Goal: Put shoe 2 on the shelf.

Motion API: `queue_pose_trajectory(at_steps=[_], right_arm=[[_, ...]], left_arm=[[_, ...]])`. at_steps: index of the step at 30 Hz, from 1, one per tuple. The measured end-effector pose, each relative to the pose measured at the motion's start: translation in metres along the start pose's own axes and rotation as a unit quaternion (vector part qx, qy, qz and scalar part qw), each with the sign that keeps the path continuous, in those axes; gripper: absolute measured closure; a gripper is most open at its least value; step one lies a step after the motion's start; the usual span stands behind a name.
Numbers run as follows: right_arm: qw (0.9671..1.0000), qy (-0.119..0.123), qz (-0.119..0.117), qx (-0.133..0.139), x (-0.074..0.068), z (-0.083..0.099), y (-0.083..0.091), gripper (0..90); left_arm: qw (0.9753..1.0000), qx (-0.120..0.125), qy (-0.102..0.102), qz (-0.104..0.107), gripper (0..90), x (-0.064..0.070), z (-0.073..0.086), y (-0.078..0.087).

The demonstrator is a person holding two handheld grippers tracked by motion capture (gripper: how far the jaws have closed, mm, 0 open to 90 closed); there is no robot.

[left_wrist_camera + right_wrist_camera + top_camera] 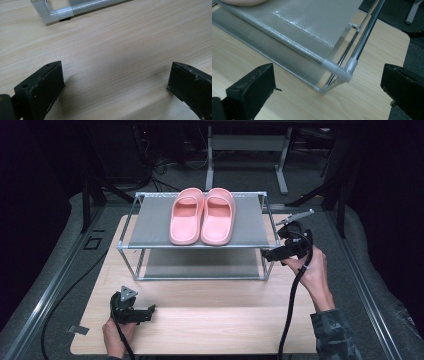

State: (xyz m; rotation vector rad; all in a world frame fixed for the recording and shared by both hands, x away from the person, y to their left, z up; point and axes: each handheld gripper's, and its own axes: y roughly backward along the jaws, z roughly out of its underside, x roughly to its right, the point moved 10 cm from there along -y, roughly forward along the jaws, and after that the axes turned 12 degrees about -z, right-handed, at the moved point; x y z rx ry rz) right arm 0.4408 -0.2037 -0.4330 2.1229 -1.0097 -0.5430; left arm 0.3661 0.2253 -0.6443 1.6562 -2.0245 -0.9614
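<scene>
Slippers (202, 216) sit paired on the rack's (150, 225) top shelf from above, placing seemingly done; left gripper (115, 82) rests wide and empty over bare table (120, 45), right gripper (328, 82) gapes empty by the rack corner (342, 68).

Table (120, 50): pale wood-grain top, smooth, matt w/ faint sheen btwn the left gripper's (116, 82) fingers (42, 87). Those are black, matt, hard plastic by the look, edges scuffed & speckled. Same finish on right gripper (328, 85) fingers (252, 87). Rack (312, 30) just ahead of the right fingers: shiny metal tubes, translucent glossy plastic corner joints, shelves of grey woven mesh cloth w/ slight glint. Slippers (202, 215) on the top shelf: pink, smooth, matt, rubbery or foam-like. Floor: dark, matt, carpet-like.
</scene>
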Motion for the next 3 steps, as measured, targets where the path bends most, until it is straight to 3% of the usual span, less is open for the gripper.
queue_pose_trajectory(at_steps=[3], right_arm=[[1.0000,-0.005,0.004,0.003,0.0028,0.0111,0.0010,0.0]], left_arm=[[1.0000,0.000,0.000,0.000,0.0,0.0000,0.0000,0.0000]])
